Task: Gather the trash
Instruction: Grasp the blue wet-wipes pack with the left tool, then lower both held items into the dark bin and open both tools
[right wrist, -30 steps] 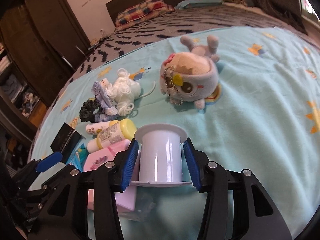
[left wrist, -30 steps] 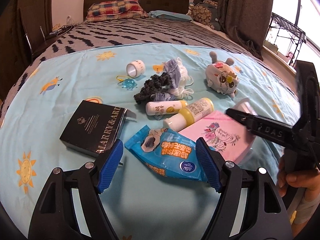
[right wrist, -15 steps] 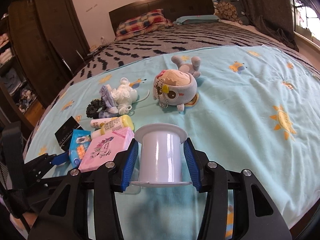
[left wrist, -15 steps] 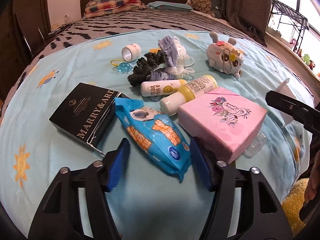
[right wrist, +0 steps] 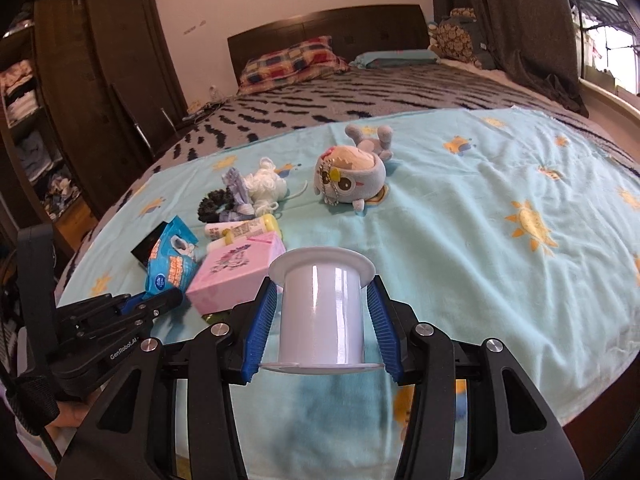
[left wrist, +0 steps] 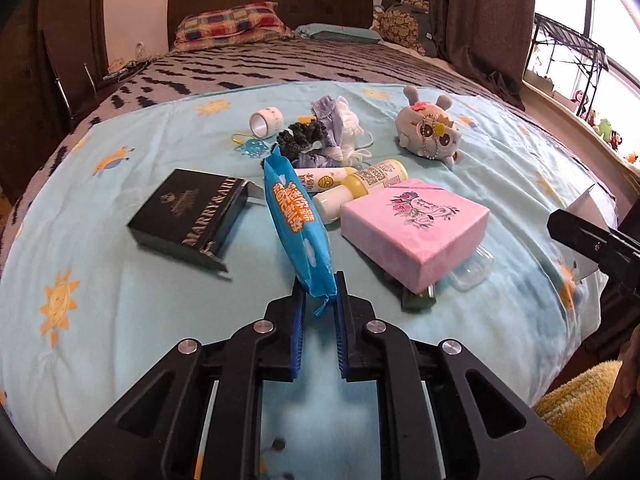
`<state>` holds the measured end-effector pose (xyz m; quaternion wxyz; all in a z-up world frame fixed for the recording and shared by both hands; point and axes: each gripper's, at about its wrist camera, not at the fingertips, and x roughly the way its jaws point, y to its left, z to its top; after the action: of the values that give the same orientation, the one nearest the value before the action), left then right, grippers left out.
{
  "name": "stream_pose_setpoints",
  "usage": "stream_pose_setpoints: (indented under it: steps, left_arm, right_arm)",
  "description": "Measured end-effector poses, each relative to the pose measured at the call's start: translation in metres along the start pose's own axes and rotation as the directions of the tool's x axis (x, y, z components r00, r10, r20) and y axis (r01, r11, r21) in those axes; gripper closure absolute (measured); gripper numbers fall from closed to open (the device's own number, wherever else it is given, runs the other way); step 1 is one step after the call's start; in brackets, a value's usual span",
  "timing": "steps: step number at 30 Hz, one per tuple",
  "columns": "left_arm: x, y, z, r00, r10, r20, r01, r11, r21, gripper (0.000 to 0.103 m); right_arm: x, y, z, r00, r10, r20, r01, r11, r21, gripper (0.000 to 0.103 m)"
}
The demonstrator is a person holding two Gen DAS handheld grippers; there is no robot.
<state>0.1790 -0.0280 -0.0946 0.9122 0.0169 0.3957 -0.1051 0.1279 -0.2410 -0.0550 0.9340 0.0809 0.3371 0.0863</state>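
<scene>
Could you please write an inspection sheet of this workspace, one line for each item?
Surface: bed with a light blue sun-print sheet, a striped blanket behind it.
Job's things: blue wipes pack, lifted at its near end; white spool.
Clutter: black box, pink box, two lotion bottles, plush toy, tape roll, yarn and fabric pile.
Grippers: left gripper shut on the wipes pack's end; right gripper shut on the spool.
Cables: nothing seen.
Surroundings: dark headboard, plaid pillow, curtains, wardrobe, window.
</scene>
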Motion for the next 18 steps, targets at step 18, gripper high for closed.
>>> stream_pose_setpoints:
  steps: [18]
  left_arm:
    - [-0.130, 0.014, -0.106, 0.993, -0.016, 0.115, 0.013, 1.000, 0.027, 0.091]
  right_arm:
    - [-0.112, 0.037, -0.070, 0.993, 0.018, 0.119, -0.010, 0.998, -0.063, 0.055]
